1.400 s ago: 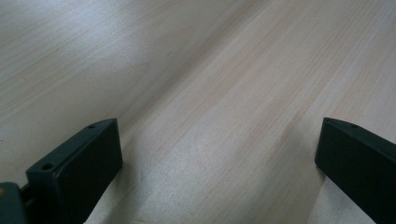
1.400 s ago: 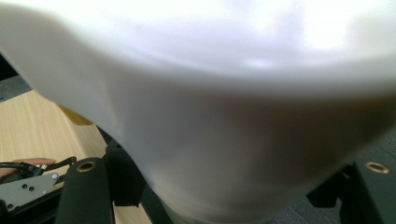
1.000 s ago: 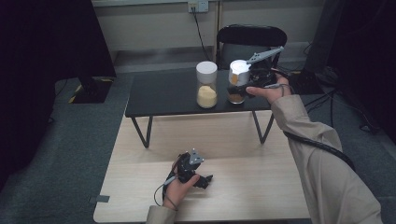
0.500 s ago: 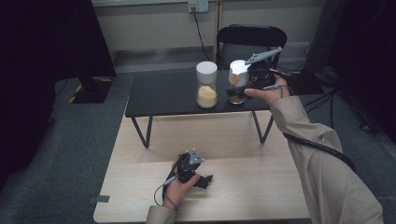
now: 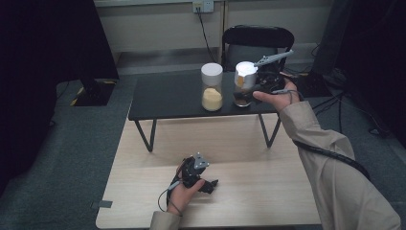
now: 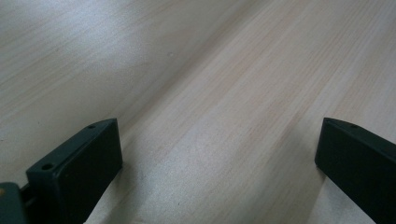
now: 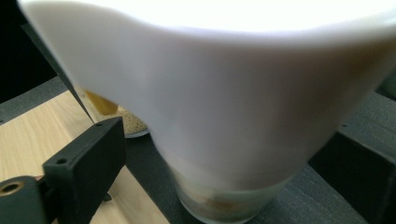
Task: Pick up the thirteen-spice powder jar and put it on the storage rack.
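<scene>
On the low black table (image 5: 167,100) stand two glass jars with white lids. The left jar (image 5: 211,93) holds yellow grains. The right jar (image 5: 242,93) has a dark layer at its bottom and a white lid (image 5: 246,69). My right gripper (image 5: 253,86) is at this jar and open. In the right gripper view the jaws stand either side of the glass (image 7: 233,196), just under the lid (image 7: 224,93), without touching it. My left gripper (image 5: 208,184) rests open on the light wooden table (image 5: 268,191), with bare wood between its jaws (image 6: 219,158).
A black chair (image 5: 258,40) stands behind the black table. Cables (image 5: 335,158) trail along the right sleeve and over the grey floor at the right. The yellow-grain jar (image 7: 123,119) is close beside the right gripper's left jaw.
The right gripper has edged in around the right jar, whose lid looks blurred in the right gripper view. The left hand and its gripper have stayed put.
</scene>
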Demonstrator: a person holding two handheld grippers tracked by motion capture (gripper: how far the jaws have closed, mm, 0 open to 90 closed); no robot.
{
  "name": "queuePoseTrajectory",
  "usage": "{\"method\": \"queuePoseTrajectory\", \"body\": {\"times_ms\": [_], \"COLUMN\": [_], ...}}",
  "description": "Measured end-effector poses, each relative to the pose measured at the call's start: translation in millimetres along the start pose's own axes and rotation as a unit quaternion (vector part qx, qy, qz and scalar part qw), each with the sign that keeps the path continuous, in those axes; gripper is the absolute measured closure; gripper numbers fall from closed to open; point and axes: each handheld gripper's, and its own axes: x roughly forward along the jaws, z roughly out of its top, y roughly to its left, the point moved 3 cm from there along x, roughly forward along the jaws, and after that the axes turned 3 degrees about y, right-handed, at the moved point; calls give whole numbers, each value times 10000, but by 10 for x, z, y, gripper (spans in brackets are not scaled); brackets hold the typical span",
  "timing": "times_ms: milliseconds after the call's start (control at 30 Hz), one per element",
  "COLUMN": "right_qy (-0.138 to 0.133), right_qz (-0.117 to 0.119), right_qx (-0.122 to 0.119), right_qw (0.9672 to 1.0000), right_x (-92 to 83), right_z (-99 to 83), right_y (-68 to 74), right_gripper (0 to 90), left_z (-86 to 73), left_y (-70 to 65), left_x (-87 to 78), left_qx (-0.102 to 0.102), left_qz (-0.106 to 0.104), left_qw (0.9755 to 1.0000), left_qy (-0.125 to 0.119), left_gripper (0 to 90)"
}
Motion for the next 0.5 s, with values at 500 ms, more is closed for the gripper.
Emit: {"method": "queuePoseTrajectory", "body": {"times_ms": [500], "right_qy": [-71], "right_qz": [77], "right_qx": [17], "right_qw": [9999], "right_x": [-89], "right_z": [-76], "right_y": [42], "right_gripper": [15], "left_z": [0], "left_y": [0], "left_x": [0], "left_qx": [-2], "left_qz": [-1], "left_qw": [10000], "left_qy": [-2], "left_gripper": [0]}}
